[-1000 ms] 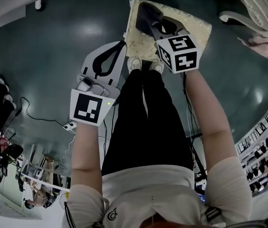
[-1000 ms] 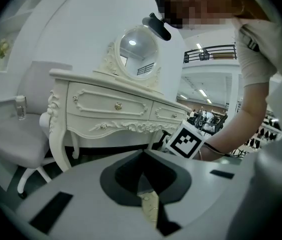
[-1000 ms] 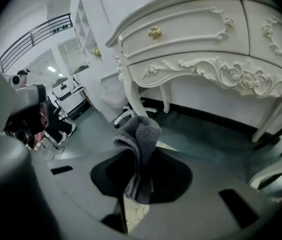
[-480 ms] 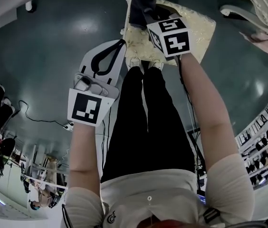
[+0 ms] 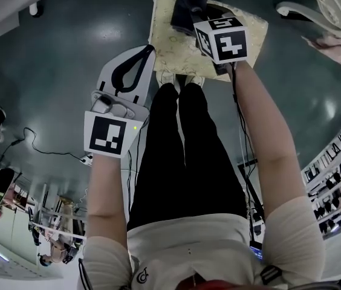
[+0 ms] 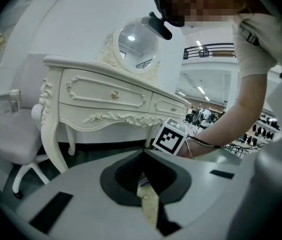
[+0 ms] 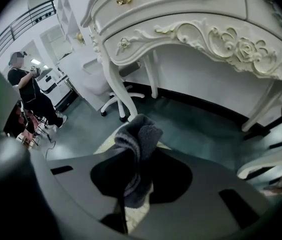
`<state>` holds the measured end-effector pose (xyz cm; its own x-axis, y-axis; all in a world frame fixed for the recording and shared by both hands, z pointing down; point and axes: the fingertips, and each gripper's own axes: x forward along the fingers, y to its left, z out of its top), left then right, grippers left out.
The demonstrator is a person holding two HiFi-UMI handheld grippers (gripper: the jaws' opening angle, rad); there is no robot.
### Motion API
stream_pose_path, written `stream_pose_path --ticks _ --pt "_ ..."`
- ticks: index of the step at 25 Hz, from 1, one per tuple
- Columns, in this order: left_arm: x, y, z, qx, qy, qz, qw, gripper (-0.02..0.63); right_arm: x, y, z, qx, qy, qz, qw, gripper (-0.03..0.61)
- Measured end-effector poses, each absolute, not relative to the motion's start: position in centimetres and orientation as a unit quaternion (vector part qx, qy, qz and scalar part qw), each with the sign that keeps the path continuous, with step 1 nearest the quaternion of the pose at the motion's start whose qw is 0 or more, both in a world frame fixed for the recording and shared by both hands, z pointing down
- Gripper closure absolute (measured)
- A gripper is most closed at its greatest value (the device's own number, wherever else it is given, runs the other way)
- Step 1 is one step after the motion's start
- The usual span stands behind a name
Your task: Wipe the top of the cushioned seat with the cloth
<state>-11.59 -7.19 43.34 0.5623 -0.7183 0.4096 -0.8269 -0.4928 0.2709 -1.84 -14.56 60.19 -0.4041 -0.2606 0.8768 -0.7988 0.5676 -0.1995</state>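
The cushioned seat [image 5: 173, 44] is cream with a gold pattern and stands just beyond the person's shoes. My right gripper [image 5: 194, 18] is over its far part, shut on a dark grey cloth [image 5: 184, 8] that bunches up against the cushion. In the right gripper view the cloth [image 7: 140, 136] stands pinched between the jaws, with a strip of seat [image 7: 138, 213] beneath. My left gripper [image 5: 150, 49] hovers by the seat's near left corner, shut and holding nothing. Its own view shows the jaws [image 6: 143, 158] meeting, a sliver of seat [image 6: 149, 206] below them.
A white carved dressing table [image 6: 106, 100] with a round mirror [image 6: 137, 41] stands behind the seat; its legs [image 7: 112, 86] are close. A white office chair [image 6: 8, 141] sits to one side. A cable [image 5: 43, 147] lies on the dark green floor. Another person [image 7: 31, 96] stands farther off.
My right gripper has pushed the cloth away from the person, from the seat's middle toward its far edge. The left gripper has hardly moved.
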Motion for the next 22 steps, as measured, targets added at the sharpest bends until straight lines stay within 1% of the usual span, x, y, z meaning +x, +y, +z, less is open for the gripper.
stream_pose_path --ticks 6,16,22 --pt "-6.9 -7.0 43.2 0.871 -0.417 0.109 0.235 0.6 3.2 -14.6 60.4 0.354 -0.761 0.312 0.445 0.503" --pt "-0.9 -6.8 43.4 0.881 -0.395 0.113 0.233 0.6 11.7 -14.2 60.7 0.385 -0.744 0.323 0.441 0.502" --pt "3.2 -6.4 43.7 0.881 -0.39 0.108 0.246 0.6 16.5 -13.8 60.8 0.399 -0.736 0.328 0.437 0.502"
